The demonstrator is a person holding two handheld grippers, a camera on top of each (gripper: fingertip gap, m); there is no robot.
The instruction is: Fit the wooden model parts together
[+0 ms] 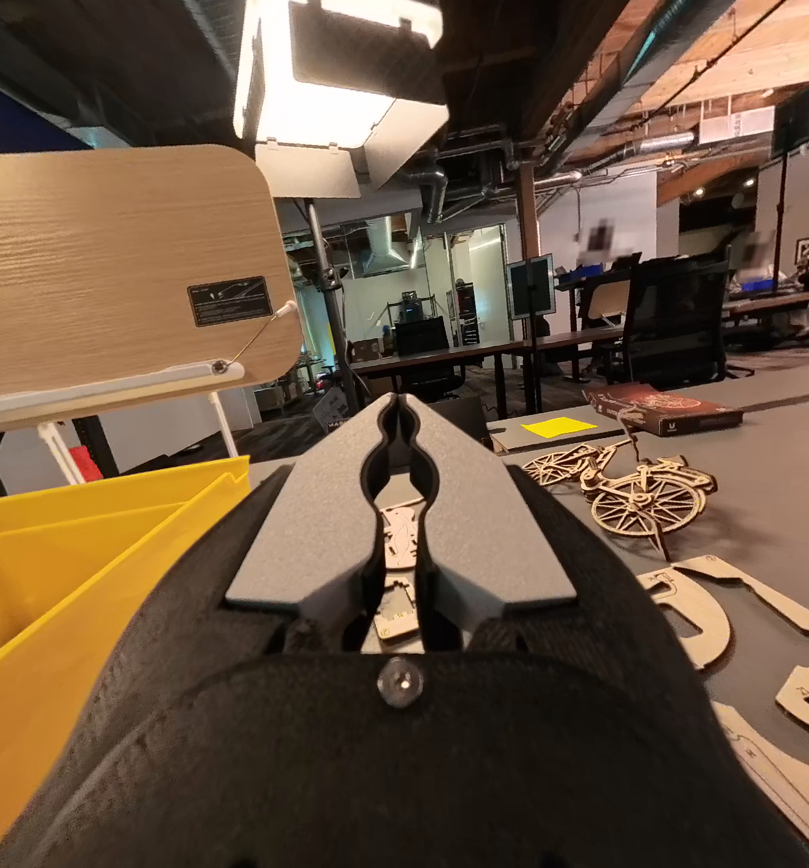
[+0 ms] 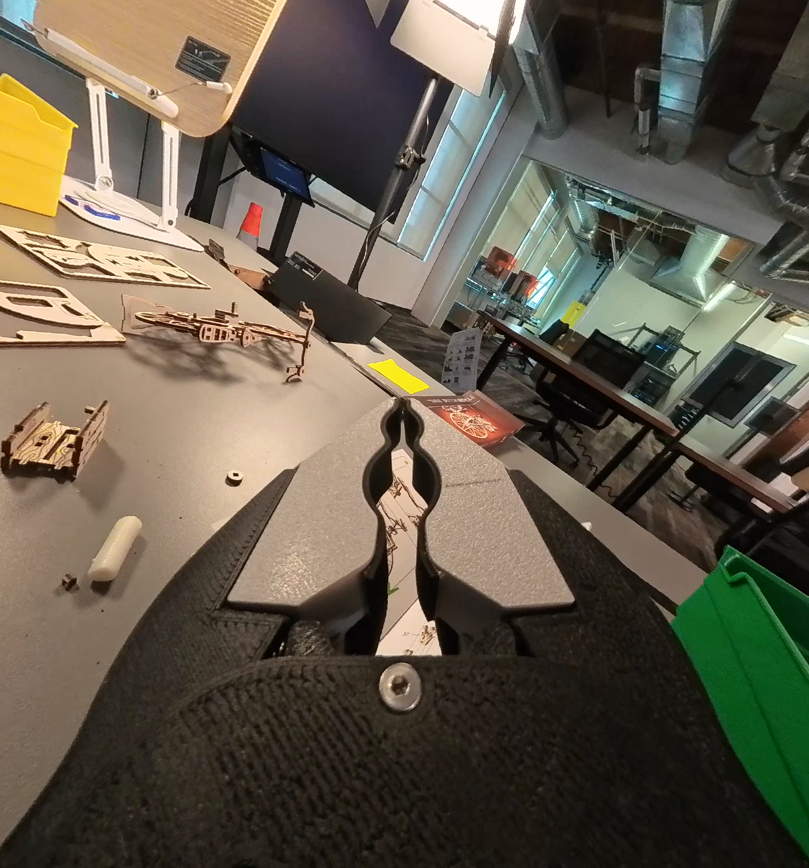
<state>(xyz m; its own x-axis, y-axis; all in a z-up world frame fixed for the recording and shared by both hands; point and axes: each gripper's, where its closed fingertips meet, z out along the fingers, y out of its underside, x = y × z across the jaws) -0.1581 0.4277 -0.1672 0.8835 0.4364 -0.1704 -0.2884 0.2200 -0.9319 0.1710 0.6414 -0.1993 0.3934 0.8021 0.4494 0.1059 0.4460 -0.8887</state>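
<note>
From my feed I see print on several things, none copied here: white lettering and line art on the dark red-brown box point(image 1: 665, 409) at the far edge of the tabletop point(image 1: 769, 474), also seen at point(image 2: 475, 419). The black sticker point(image 1: 230, 300) on the wooden board point(image 1: 87, 263) carries tiny unreadable white print. Small lettering sits on the black box point(image 2: 329, 305) past the far table edge, and figures on the instruction sheet point(image 2: 404, 512) seen between my right fingers.
</note>
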